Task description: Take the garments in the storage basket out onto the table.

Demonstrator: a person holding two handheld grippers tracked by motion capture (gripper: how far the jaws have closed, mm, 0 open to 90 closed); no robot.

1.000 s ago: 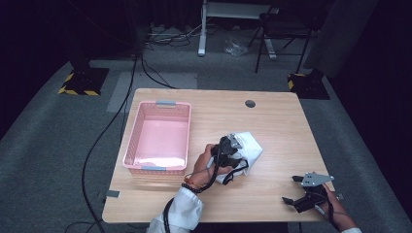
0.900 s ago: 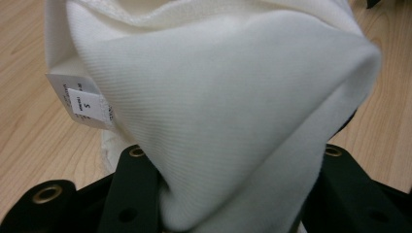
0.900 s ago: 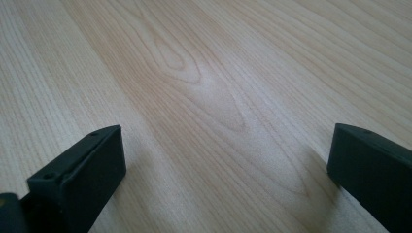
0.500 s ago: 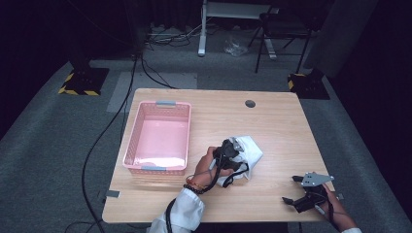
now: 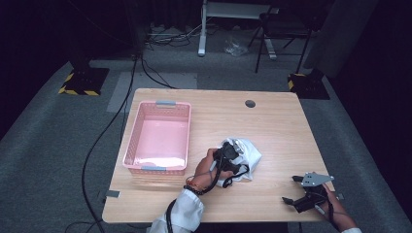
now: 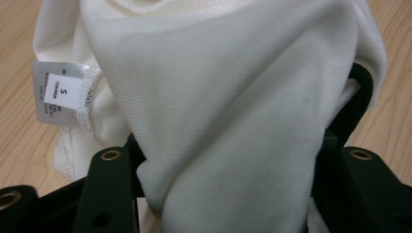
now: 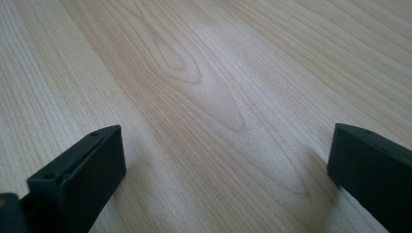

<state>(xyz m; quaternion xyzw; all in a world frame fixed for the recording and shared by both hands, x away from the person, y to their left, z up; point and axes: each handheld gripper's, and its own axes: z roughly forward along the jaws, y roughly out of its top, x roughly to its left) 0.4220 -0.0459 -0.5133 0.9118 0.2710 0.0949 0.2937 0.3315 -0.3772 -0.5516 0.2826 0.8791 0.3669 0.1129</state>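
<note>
White garment (image 5: 244, 154) lies bunched on table (image 5: 272, 126), right of pink basket (image 5: 158, 137); long axis runs from near-left to far-right. Size label (image 6: 62, 94) shows at left in left gripper view. Left gripper (image 5: 228, 159) clamps cloth fold between jaws. Right gripper (image 5: 297, 193) rests at near right corner, jaws wide apart. Compared with one second ago, garment sits slightly nearer, more crumpled.

The left gripper (image 5: 228, 158) sits on the white garment (image 5: 245, 155), beside the pink basket (image 5: 141, 131).

Left gripper (image 5: 232, 158) clamped, right gripper (image 5: 295, 190) spread.
</note>
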